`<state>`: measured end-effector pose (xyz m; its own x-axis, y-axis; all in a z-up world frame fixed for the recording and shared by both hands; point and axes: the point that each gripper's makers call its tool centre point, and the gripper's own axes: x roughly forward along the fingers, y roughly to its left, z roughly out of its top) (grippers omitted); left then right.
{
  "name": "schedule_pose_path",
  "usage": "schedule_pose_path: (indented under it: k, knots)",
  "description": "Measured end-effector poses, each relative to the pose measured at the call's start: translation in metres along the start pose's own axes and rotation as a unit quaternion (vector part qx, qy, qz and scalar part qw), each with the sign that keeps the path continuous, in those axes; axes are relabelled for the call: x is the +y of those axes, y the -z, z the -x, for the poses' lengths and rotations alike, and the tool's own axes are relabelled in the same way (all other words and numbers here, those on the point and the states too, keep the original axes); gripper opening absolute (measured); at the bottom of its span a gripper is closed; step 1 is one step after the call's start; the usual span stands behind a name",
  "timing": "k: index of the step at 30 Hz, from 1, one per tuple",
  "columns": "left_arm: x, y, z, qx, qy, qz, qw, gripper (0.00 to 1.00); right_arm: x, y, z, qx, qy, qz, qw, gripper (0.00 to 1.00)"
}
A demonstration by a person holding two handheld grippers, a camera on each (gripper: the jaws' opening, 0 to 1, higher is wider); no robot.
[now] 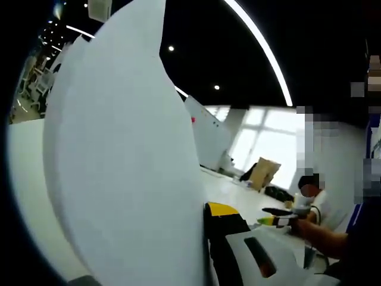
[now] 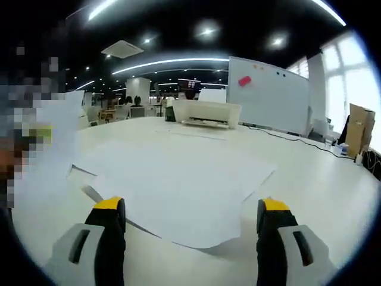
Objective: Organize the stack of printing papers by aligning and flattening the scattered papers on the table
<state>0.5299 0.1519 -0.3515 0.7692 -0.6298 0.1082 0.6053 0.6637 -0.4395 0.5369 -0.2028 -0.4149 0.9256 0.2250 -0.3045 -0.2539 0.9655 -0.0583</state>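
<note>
A tall white sheaf of printing paper [image 1: 119, 149] stands upright close to the camera in the left gripper view. My left gripper [image 1: 205, 210] is shut on its lower edge. One yellow-tipped fingertip [image 1: 221, 209] presses against the paper, and the other is hidden behind it. In the right gripper view, more white sheets [image 2: 178, 179] lie loosely overlapped and skewed on the white table [image 2: 309, 179]. My right gripper [image 2: 191, 208] hovers open just above their near edge with nothing between its fingers. The lifted paper [image 2: 56, 137] rises at the left of that view.
A white printer [image 2: 206, 112] sits at the far side of the table, with a whiteboard [image 2: 268, 92] behind it and a cardboard box [image 2: 357, 128] at the right. A person [image 1: 312, 202] sits beyond the table. A hand [image 1: 297, 223] reaches in from the right.
</note>
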Motion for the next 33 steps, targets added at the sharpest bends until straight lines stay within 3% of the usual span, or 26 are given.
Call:
schedule_pose_path:
  k: [25,33]
  knots:
    - [0.0016,-0.0037,0.0021,-0.01,0.002,0.003,0.9999,0.07,-0.0042,0.0011,-0.0007,0.002,0.005,-0.004,1.0,0.87]
    - [0.0011,-0.0022,0.001,-0.006,0.001,0.0,1.0,0.07,-0.0049,0.0082,-0.0023,0.018,0.012,0.009,0.9997,0.83]
